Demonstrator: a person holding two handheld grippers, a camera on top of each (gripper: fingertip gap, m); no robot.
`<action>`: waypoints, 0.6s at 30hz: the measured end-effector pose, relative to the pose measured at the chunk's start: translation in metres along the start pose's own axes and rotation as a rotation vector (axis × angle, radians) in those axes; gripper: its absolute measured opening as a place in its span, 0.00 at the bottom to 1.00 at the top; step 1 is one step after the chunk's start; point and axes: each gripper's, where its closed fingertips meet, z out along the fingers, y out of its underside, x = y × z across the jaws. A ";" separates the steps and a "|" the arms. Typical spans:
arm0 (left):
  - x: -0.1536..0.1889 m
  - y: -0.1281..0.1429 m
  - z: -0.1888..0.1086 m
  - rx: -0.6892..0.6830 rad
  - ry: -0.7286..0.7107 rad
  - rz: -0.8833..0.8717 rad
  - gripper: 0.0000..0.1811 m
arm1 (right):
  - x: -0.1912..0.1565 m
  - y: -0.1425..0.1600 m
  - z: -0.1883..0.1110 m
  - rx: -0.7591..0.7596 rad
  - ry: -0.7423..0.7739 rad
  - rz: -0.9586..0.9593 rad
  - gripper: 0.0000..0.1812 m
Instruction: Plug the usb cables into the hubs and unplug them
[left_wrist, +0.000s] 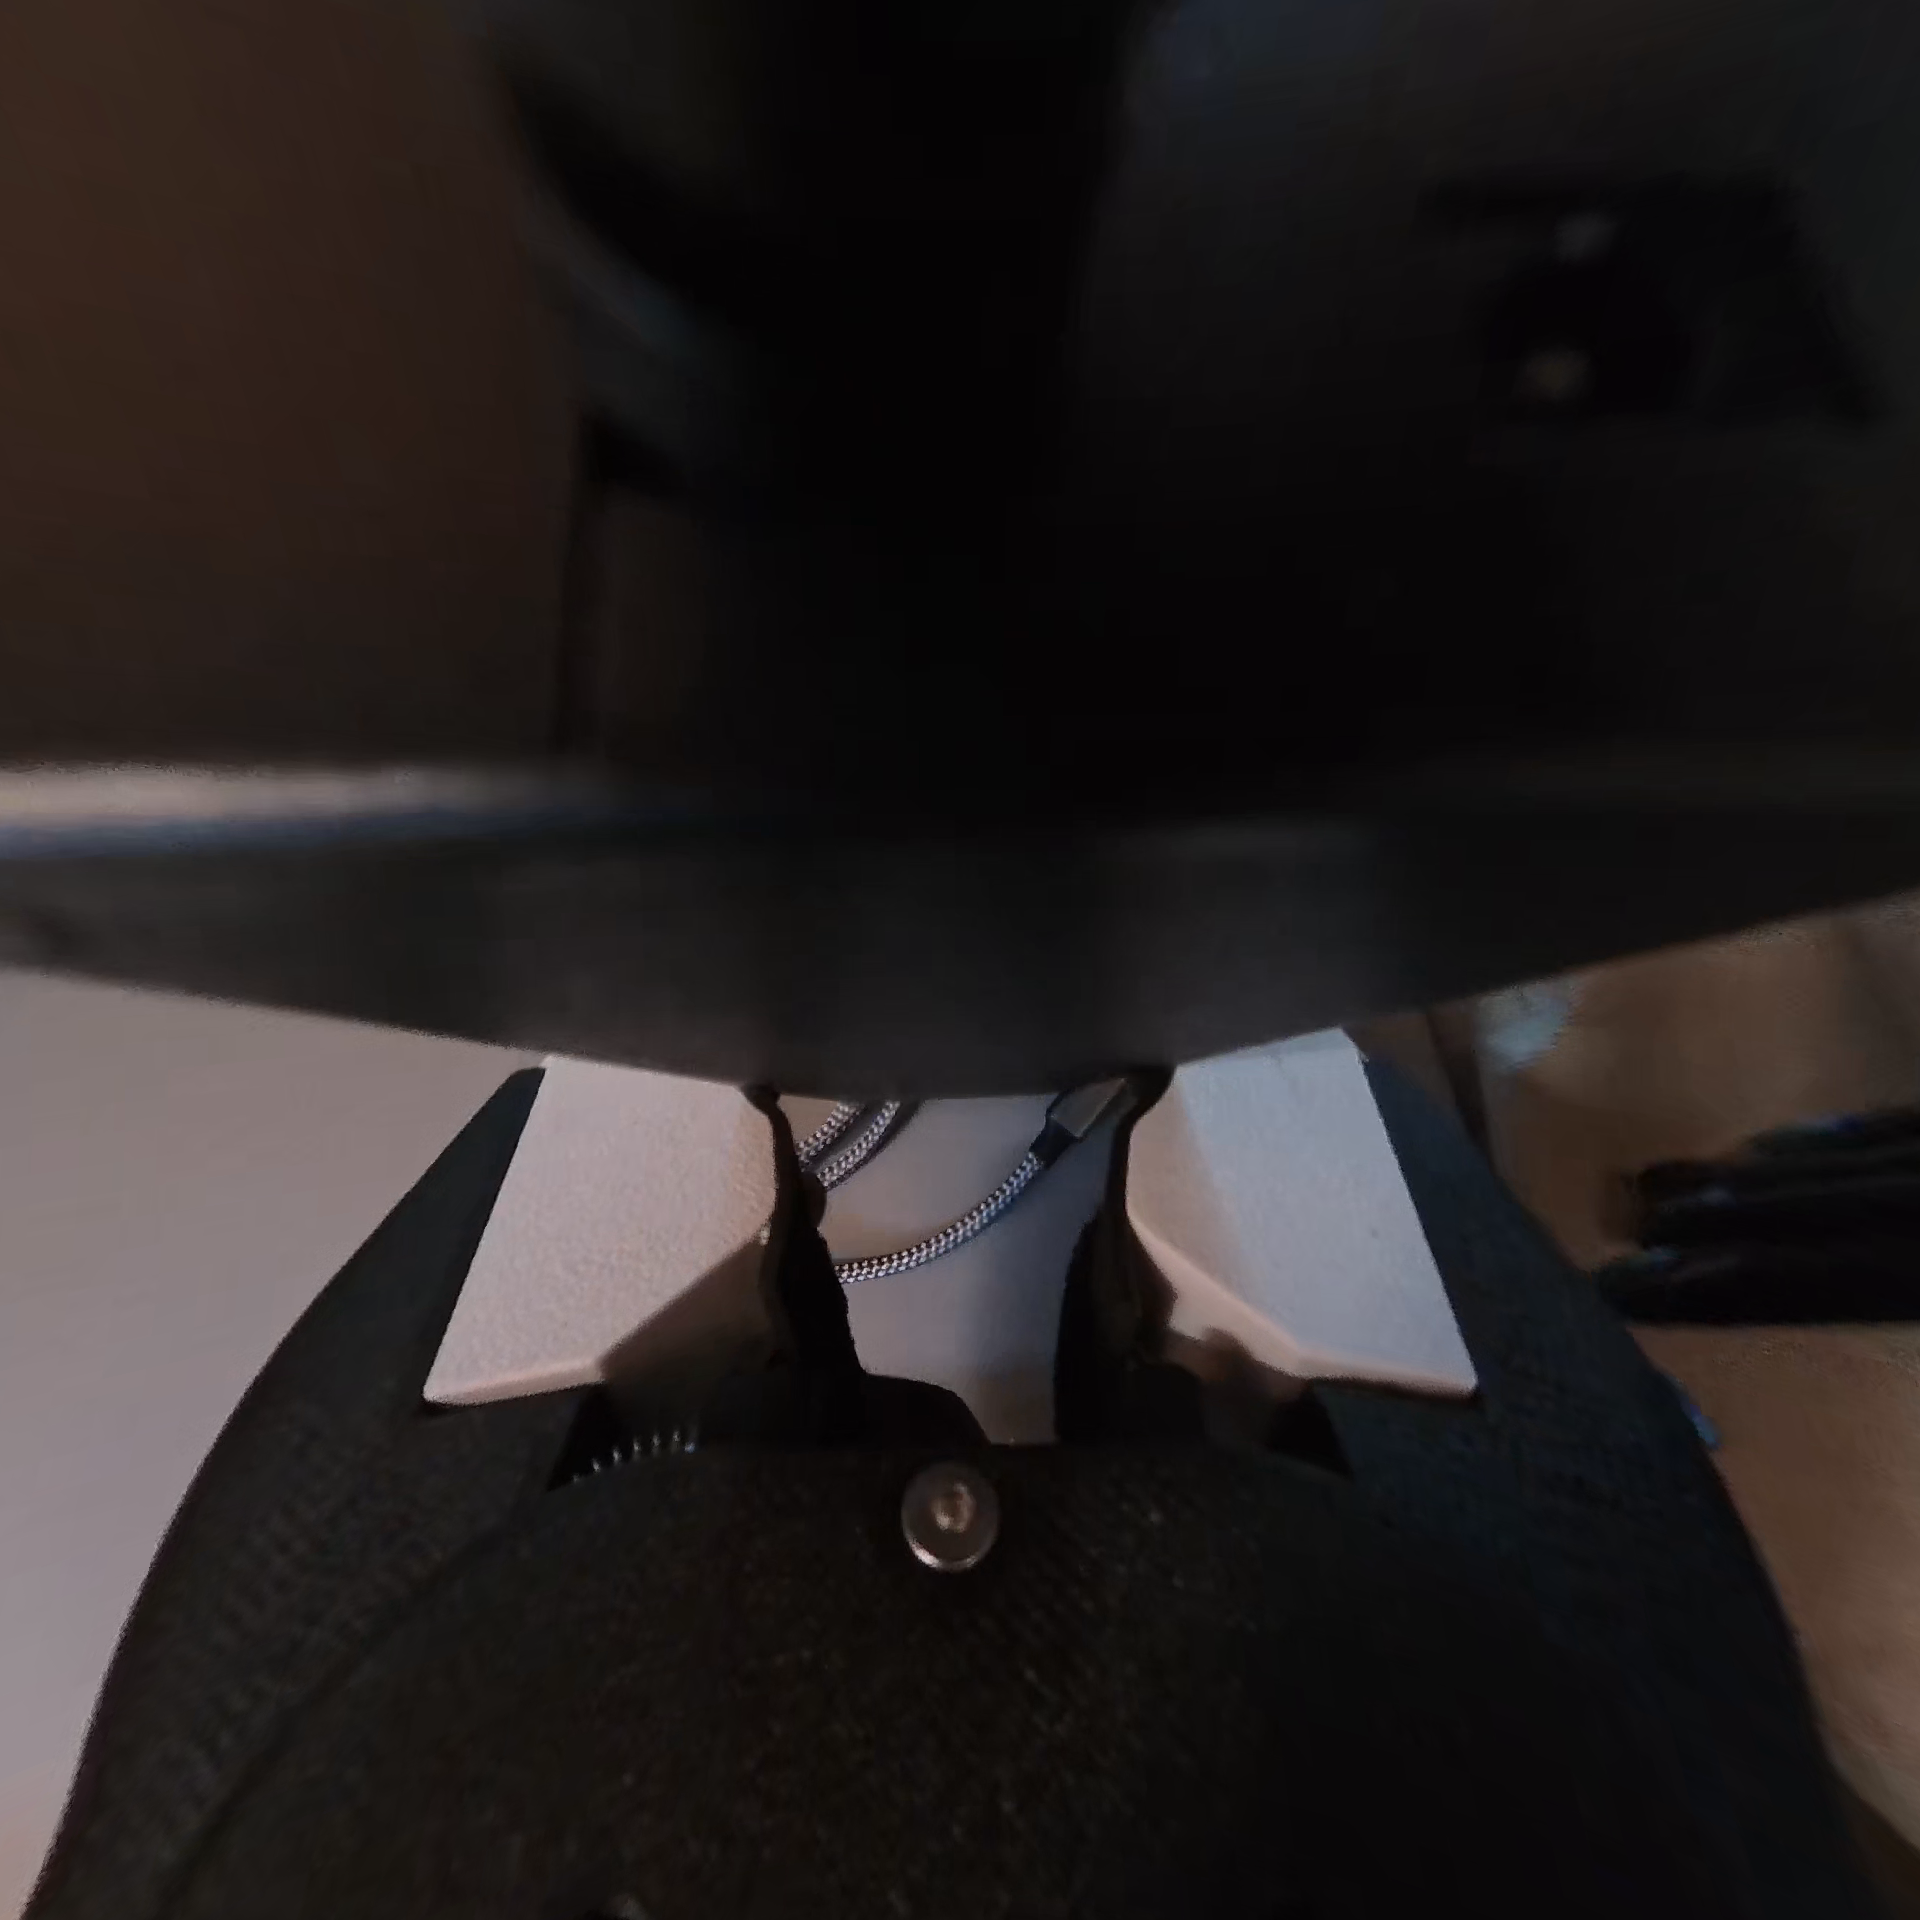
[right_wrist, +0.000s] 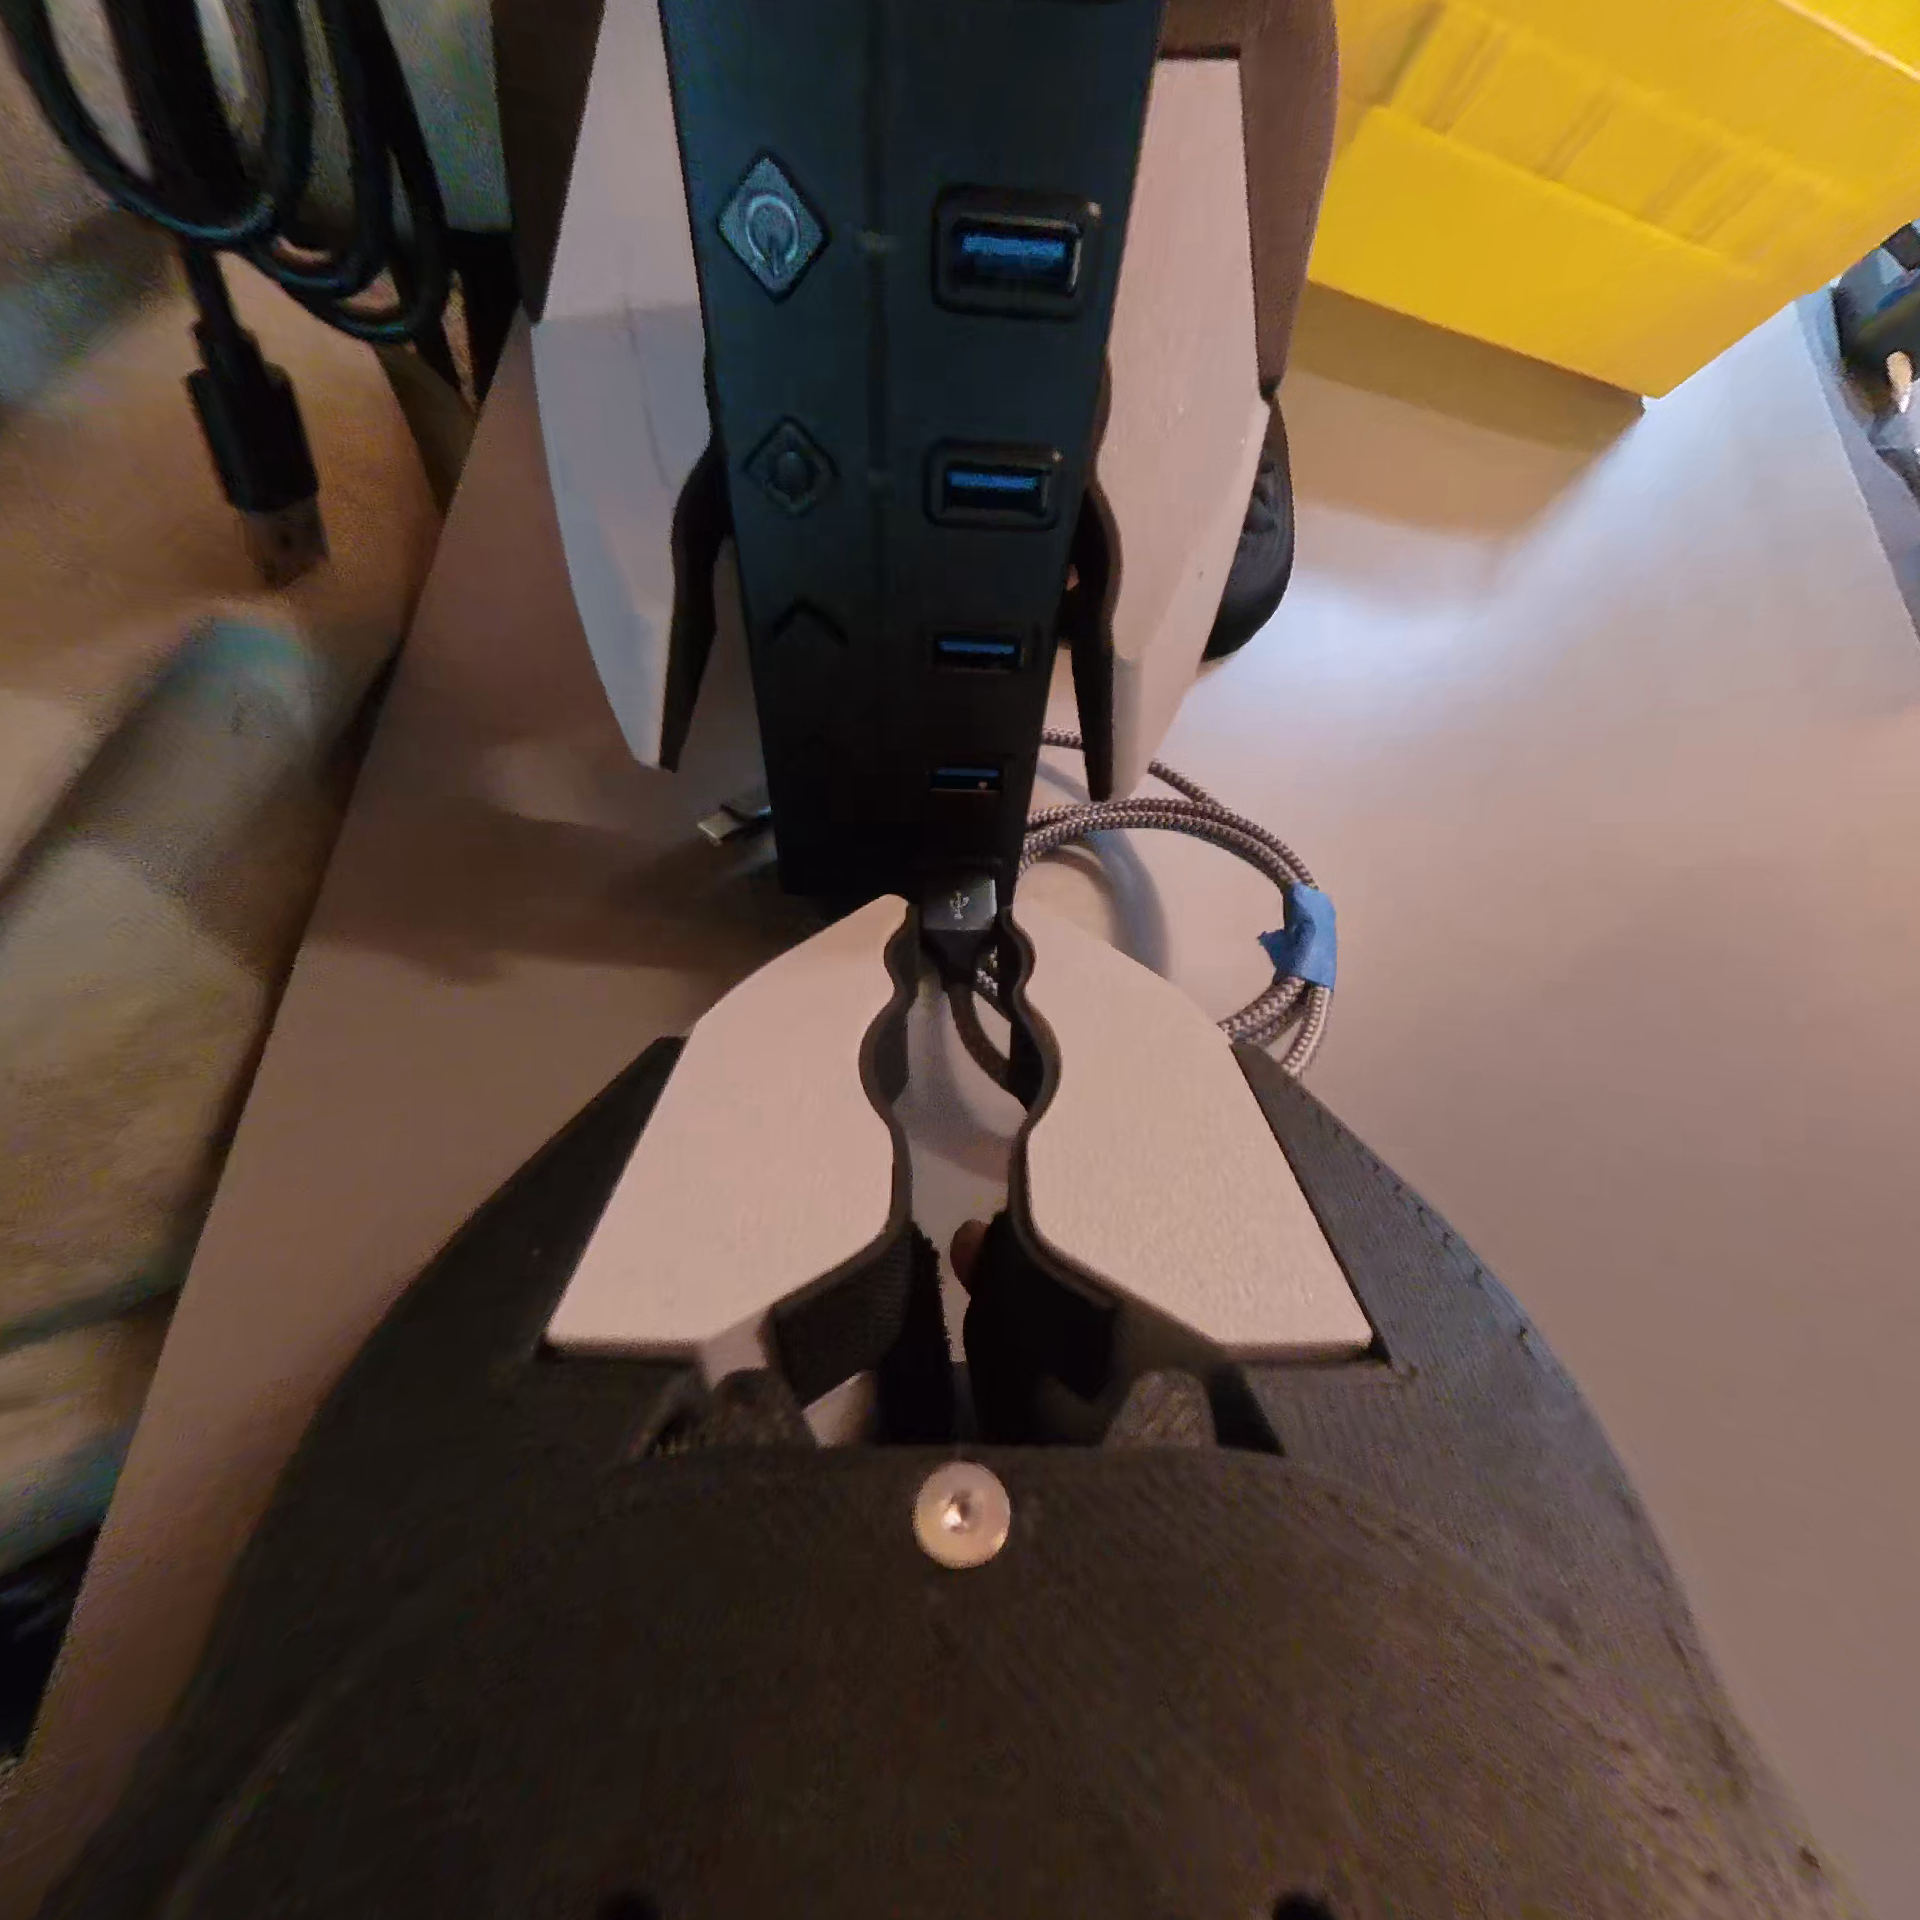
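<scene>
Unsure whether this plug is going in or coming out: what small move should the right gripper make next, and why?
Probably a short straight push or pull along the hub's length. The right gripper pinches the USB plug at the hub's end port, and the left gripper braces the hub.

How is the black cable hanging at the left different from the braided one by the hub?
The black cable hangs off the table's edge, its plug untouched; the braided cable lies coiled on the table, its plug pinched in the right claw at the hub. The braided one carries blue tape. Both end in USB plugs.
</scene>
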 end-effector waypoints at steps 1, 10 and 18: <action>0.000 0.000 0.001 -0.007 -0.004 0.001 0.35 | 0.000 0.001 0.001 -0.009 0.006 -0.009 0.08; 0.002 -0.008 -0.005 0.067 0.020 -0.002 0.35 | -0.003 -0.008 -0.009 0.092 -0.012 -0.049 0.08; -0.009 -0.002 -0.001 0.014 -0.066 -0.024 0.35 | 0.008 -0.001 -0.005 -0.005 0.049 -0.065 0.08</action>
